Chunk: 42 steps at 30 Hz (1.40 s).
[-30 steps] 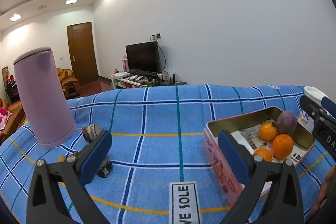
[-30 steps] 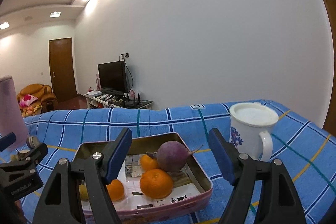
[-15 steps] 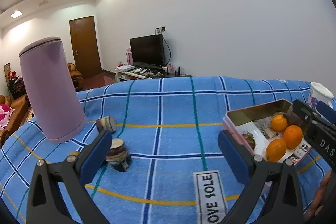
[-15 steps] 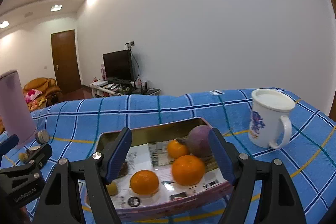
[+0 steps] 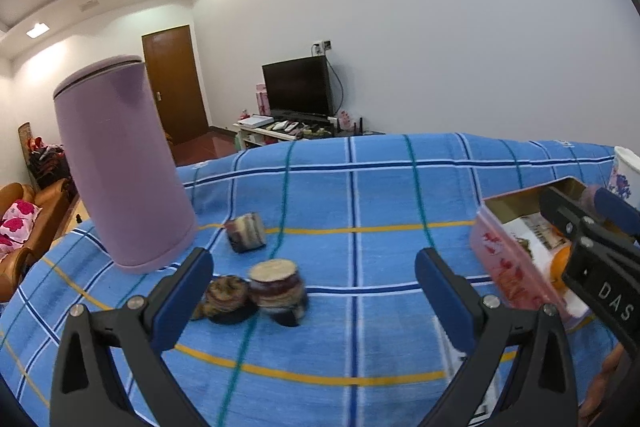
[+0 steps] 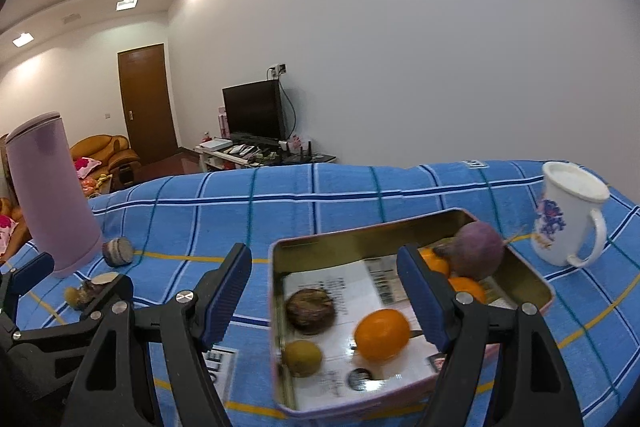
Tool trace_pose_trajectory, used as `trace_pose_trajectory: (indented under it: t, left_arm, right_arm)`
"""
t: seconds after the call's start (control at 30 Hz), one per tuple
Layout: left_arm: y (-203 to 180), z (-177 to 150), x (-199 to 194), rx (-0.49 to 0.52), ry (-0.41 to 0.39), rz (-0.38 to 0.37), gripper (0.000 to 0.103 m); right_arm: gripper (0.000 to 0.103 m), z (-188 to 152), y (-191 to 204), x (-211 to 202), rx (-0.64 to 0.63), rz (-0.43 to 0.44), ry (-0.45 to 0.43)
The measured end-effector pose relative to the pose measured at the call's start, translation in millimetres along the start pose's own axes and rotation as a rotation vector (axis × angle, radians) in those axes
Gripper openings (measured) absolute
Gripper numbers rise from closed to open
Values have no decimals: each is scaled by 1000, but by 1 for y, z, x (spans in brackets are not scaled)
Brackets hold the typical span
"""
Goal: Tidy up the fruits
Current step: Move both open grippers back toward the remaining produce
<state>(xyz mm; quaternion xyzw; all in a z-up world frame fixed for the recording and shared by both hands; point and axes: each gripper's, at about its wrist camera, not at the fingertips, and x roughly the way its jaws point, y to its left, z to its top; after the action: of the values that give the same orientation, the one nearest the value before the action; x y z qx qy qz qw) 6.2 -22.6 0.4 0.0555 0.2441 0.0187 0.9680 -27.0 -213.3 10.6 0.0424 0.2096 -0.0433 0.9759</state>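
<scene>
Both tools stand open and empty as we work: our left tool (image 5: 312,279) tips gently down toward three loose brownish fruits (image 5: 276,287) on the blue checked surface (image 5: 352,195), beside the lilac canister (image 5: 120,167), likely lining up a pick. Our right tool (image 6: 324,287) slants over the pink tin (image 6: 532,275), where oranges (image 6: 382,333), a purple fruit (image 6: 478,251) and smaller ones lie gathered; a white mug (image 6: 568,219) stands beside it.
</scene>
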Motion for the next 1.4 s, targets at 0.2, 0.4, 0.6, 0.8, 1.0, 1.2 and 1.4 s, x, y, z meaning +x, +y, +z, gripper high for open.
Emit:
trace_pose_trajectory:
  t: [0.2,0.4,0.6,0.8,1.0,1.2,1.4]
  left_arm:
    - [21,-1,7,-10,16,18,103]
    - [40,-1,14,-27,28,28,103]
    - [62,-2,22,-59,47,37,103]
    - [82,-2,31,-107,73,43,103]
    - [100,-4,39,-144,96,53,103]
    - [118,-4,46,-165,116,71,103]
    - [148,-4,54,-191,157,102,103]
  right_arm:
    - [76,0,22,4,-5,25,9]
    - [76,-2,44,9,-15,53,19]
    - [76,-3,65,15,-10,79,31]
    - [76,-3,81,21,-13,106,47]
    - [76,-2,98,26,-19,131,62]
    - [76,-3,111,33,-18,157,74]
    - [76,-3,124,38,-34,189,103]
